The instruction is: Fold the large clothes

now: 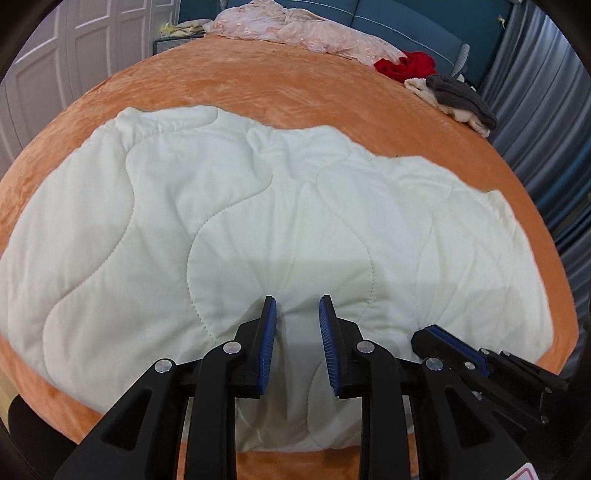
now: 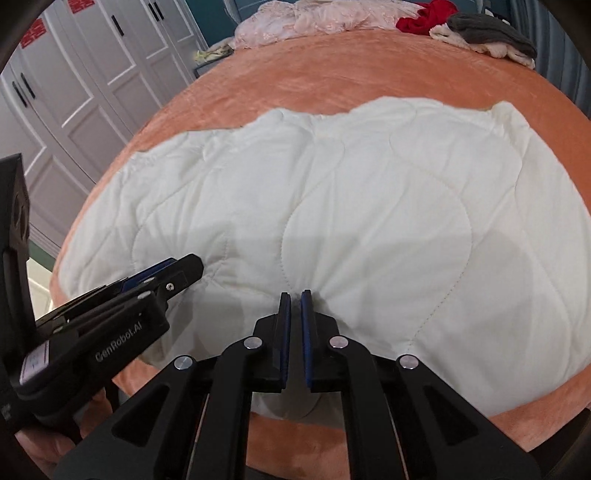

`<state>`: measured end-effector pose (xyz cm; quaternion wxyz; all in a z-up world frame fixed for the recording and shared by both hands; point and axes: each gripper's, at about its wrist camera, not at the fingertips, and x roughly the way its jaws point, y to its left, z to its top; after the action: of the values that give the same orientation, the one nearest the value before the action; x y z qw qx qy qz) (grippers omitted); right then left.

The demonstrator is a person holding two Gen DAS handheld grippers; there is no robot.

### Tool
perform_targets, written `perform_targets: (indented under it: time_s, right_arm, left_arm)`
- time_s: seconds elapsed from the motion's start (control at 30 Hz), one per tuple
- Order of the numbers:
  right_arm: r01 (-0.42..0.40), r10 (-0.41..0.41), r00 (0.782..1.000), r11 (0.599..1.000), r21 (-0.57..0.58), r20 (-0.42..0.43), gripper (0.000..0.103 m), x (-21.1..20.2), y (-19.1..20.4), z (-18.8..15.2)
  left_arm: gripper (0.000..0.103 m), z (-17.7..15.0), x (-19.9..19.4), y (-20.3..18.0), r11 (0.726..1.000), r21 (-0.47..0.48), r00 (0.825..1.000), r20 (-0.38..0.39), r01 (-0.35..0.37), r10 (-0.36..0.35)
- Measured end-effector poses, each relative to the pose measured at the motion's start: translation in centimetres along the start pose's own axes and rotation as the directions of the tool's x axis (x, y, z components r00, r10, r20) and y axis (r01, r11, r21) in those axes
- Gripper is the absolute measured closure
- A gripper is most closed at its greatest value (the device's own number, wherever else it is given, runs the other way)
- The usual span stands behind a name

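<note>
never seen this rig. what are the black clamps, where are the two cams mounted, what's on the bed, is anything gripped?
No robot arm: a person holds one two-finger gripper per hand, each with a fisheye camera looking along its fingers. In the left wrist view the left gripper has a clear gap between its blue pads, above the white quilt; it grips nothing. In the right wrist view the right gripper is nearly shut; whether it pinches quilt fabric is unclear. The quilt lies on an orange bed cover, with pink, red and grey clothes at the far edge.
</note>
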<state>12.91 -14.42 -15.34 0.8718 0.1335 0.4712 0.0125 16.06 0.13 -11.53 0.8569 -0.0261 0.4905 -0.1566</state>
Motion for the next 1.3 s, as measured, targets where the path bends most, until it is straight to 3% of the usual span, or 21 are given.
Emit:
perform_targets:
  time_s: [0.3,0.47,0.6,0.67,0.73,0.83,0.93,1.07,1.2,1.3]
  right_arm:
    - [0.012,-0.012,1.0,1.0,0.02,-0.006,0.101,2.1,-0.2,0.0]
    - [0.011,-0.011,1.0,1.0,0.022,-0.003,0.101,2.3,-0.3,0.1]
    - [0.002,-0.001,1.0,1.0,0.026,-0.016,0.101,1.5,-0.3,0.8]
    - [-0.008,0.008,1.0,1.0,0.027,-0.008,0.096,0.1,0.1,1.2]
    - [-0.037,0.037,0.999,0.999,0.018,0.014,0.096,-1.1,0.9,1.4]
    - [-0.064,0.064,0.998,0.998,0.01,0.008,0.096,-1.5,2.1,1.4]
    - [-0.074,0.074,0.997,0.997,0.009,-0.014,0.096,-0.6,3.1,1.3]
    - [-0.052,0.053,0.998,0.999,0.012,-0.04,0.097,0.5,3.8,0.8]
    - [-0.028,0.027,0.998,1.0,-0.004,-0.06,0.097,1.2,4.0,0.6]
    - [-0.02,0.02,0.997,1.0,-0.007,-0.069,0.099,1.6,3.9,0.4]
  left_arm:
    - [0.079,-0.8,2.0,-0.7,0.996,0.05,0.997,0.027,-0.077,0.076]
    - [0.079,-0.8,2.0,-0.3,0.996,0.053,0.997,0.038,-0.075,0.073]
    - [0.079,-0.2,-0.7,1.5,0.998,-0.059,0.999,0.028,0.025,-0.024]
    - [0.079,-0.5,-3.7,3.4,0.989,-0.132,0.996,0.069,0.062,-0.053]
    - [0.067,-1.0,-6.2,5.6,0.981,-0.183,0.993,0.107,0.067,-0.048]
    - [0.055,-2.3,-9.0,10.2,0.949,-0.309,0.991,0.133,0.062,-0.022]
    - [0.053,-3.7,-9.5,14.9,0.885,-0.459,0.993,0.111,0.078,-0.03]
    - [0.053,-4.9,-7.5,19.3,0.763,-0.628,0.989,0.092,0.15,-0.118]
    - [0.051,-4.9,-6.0,20.4,0.703,-0.672,0.971,0.128,0.234,-0.201]
    - [0.042,-4.3,-4.8,20.4,0.671,-0.686,0.958,0.156,0.279,-0.239]
